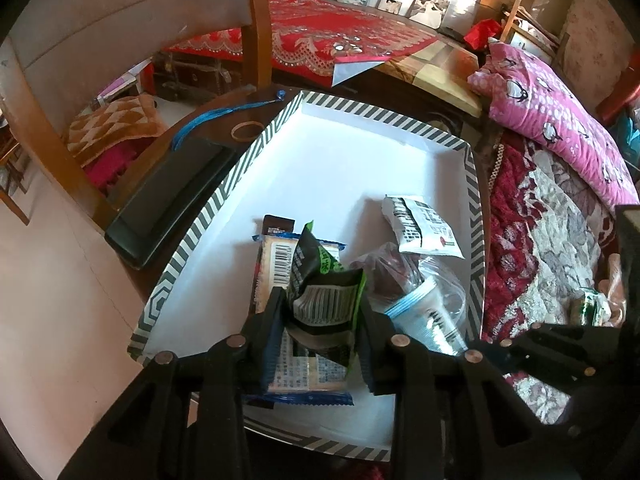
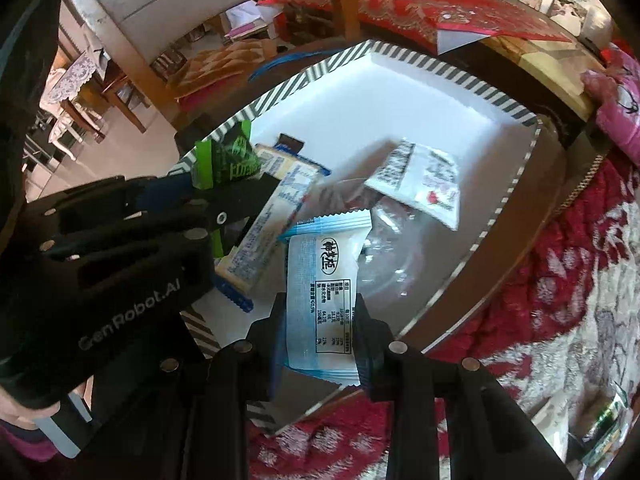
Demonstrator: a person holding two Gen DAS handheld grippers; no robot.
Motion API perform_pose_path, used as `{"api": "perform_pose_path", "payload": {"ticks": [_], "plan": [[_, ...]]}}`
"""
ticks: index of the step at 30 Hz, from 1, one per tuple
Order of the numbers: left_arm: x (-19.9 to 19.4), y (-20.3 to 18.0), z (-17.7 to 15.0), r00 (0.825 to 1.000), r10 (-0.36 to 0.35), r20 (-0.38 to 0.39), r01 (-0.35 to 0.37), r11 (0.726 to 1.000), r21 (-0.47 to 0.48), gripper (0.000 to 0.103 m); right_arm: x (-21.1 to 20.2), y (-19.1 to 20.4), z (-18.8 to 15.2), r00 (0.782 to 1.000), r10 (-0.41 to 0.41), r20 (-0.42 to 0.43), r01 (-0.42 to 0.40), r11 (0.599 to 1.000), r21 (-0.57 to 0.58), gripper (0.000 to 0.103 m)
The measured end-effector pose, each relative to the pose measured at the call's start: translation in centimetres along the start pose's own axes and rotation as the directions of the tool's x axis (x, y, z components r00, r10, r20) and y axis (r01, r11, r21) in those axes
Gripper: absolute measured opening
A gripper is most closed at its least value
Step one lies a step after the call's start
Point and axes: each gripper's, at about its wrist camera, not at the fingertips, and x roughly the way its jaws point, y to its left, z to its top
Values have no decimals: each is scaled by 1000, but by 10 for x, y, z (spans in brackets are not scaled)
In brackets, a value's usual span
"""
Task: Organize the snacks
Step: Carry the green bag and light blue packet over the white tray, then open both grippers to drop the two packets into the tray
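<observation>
L gripper (image 1: 320, 312): closed on green/black snack pkt (image 1: 324, 300), pads pressing both sides; held low over near end of tray.
R gripper (image 2: 320, 332): narrow, clamped on blue/white snack pkt (image 2: 326, 280); hangs over tray's near edge, not yet set down.
Tray (image 1: 360, 152): white inside, striped rim; sits on dark table beside bed quilt (image 1: 560, 240).
Already in tray: long blue-edged bar (image 1: 276, 264) under L pkt; white pkt w/ black print (image 1: 424, 224) toward right wall; clear bag w/ dark contents (image 1: 400, 276).
Far half of tray: bare.
Left to do: both held pkts still to be dropped in; more wrappers on quilt at far right (image 1: 592, 308), count unclear.
Progress est.: roughly mid-task; tidy layout not yet visible, items overlap in a heap.
Off-task: black case (image 1: 168, 200), rubber band (image 1: 246, 130) left of tray.
</observation>
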Motion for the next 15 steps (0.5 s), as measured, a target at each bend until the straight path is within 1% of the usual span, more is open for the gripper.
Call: {"api": "perform_pose_path", "payload": {"ticks": [2, 3, 4, 5, 7, 8, 10, 14, 15], "plan": [[1, 1, 0, 1000, 2, -6, -2, 1000, -3, 37, 4, 2, 0, 1000, 8, -2, -8, 1000, -1, 33], [1, 1, 0, 1000, 5, -6, -5, 1000, -6, 43, 6, 3, 0, 1000, 19, -3, -19, 1000, 0, 33], [1, 2, 0, 1000, 7, -3, -7, 1000, -10, 50, 7, 4, 0, 1000, 28, -2, -28, 1000, 1, 36], [0, 2, 0, 1000, 5, 3, -5, 1000, -15, 53, 7, 4, -1, 999, 35, 2, -35, 999, 4, 39], [-2, 2, 1, 1000, 4, 15, -4, 1000, -17, 62, 6, 3, -4, 998, 52, 19, -53, 998, 21, 61], [-4, 1, 1, 1000, 5, 21, -4, 1000, -16, 67, 4, 2, -5, 998, 60, 24, -61, 998, 27, 63], [-7, -1, 2, 1000, 3, 28, -3, 1000, -17, 72, -2, 0, -9, 997, 68, 41, -70, 997, 42, 67], [-13, -9, 1, 999, 2, 40, -2, 1000, -1, 75, -21, -6, -17, 995, 62, 83, -67, 996, 57, 69], [-15, -12, 1, 999, 1, 43, -1, 1000, 3, 76, -27, -7, -20, 995, 42, 91, -48, 997, 64, 73]]}}
